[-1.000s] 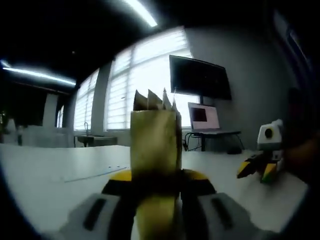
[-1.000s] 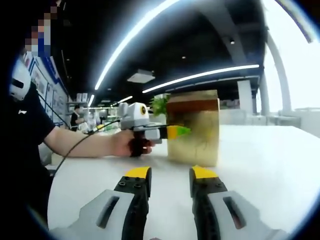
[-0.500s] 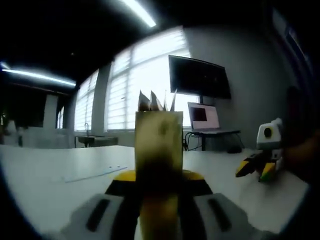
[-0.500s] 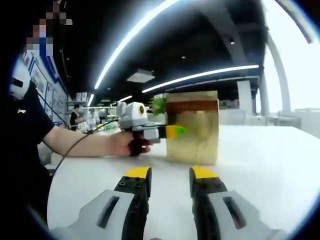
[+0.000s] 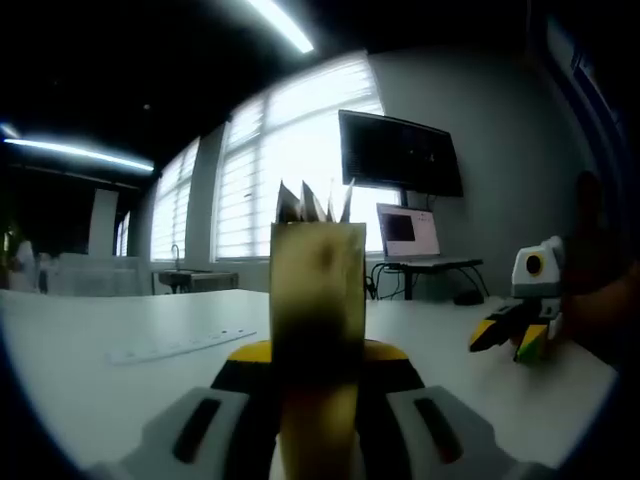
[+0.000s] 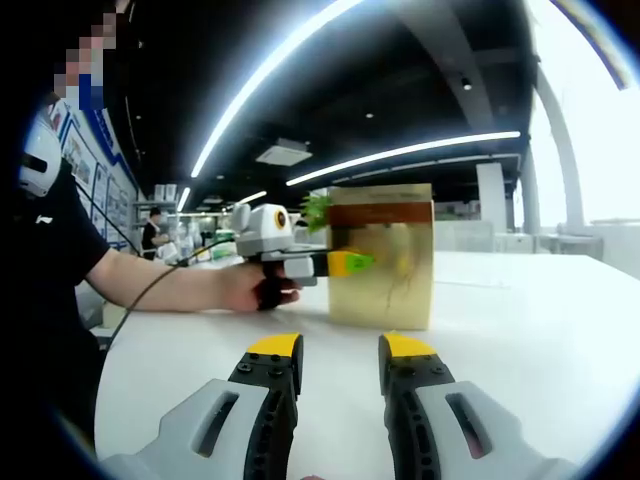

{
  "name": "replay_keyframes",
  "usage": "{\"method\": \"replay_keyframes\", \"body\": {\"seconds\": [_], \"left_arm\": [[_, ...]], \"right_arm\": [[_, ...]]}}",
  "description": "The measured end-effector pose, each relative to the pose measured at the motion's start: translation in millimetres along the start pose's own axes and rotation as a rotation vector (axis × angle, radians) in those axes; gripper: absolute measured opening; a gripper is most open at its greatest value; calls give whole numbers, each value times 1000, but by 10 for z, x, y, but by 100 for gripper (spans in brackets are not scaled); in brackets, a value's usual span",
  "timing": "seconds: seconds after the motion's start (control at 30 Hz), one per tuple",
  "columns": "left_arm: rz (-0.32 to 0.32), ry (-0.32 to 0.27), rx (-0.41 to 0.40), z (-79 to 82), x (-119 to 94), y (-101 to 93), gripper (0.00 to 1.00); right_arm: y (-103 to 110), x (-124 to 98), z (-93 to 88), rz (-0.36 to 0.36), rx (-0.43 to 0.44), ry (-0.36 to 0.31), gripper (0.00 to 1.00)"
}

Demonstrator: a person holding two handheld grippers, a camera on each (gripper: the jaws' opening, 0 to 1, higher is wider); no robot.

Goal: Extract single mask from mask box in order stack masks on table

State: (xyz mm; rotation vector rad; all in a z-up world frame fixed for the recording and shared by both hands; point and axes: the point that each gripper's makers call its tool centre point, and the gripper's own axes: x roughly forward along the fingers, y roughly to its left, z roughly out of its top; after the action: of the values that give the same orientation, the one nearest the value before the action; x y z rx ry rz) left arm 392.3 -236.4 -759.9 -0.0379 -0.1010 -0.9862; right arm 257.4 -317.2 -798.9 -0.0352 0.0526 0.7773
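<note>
The left gripper [image 5: 318, 375] is closed on the narrow end of the mask box [image 5: 318, 300], which stands upright on the white table [image 5: 120, 380] and rises straight between its jaws. White mask edges [image 5: 312, 203] poke from the top of the box. The right gripper [image 6: 340, 365] hangs low over the table with its jaws apart and nothing between them, well short of the box; the left gripper view shows it off to the right [image 5: 515, 330].

Over the last second the box has squared up in the left jaws: a second ago it sat slightly skewed, now it stands centred, and the right gripper has barely moved. In my judgement the box is now steadied, so the right gripper can come in to pinch a single mask. No mask is out yet, and I see no stack on the table.
</note>
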Motion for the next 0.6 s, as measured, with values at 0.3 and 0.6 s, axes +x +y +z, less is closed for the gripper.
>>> {"method": "replay_keyframes", "body": {"seconds": [0.3, 0.6], "left_arm": [[31, 12, 6, 33, -168, 25, 30], [63, 16, 10, 63, -322, 21, 30]], "right_arm": [[62, 21, -9, 14, -27, 9, 28], [49, -7, 24, 33, -31, -5, 28]]}}
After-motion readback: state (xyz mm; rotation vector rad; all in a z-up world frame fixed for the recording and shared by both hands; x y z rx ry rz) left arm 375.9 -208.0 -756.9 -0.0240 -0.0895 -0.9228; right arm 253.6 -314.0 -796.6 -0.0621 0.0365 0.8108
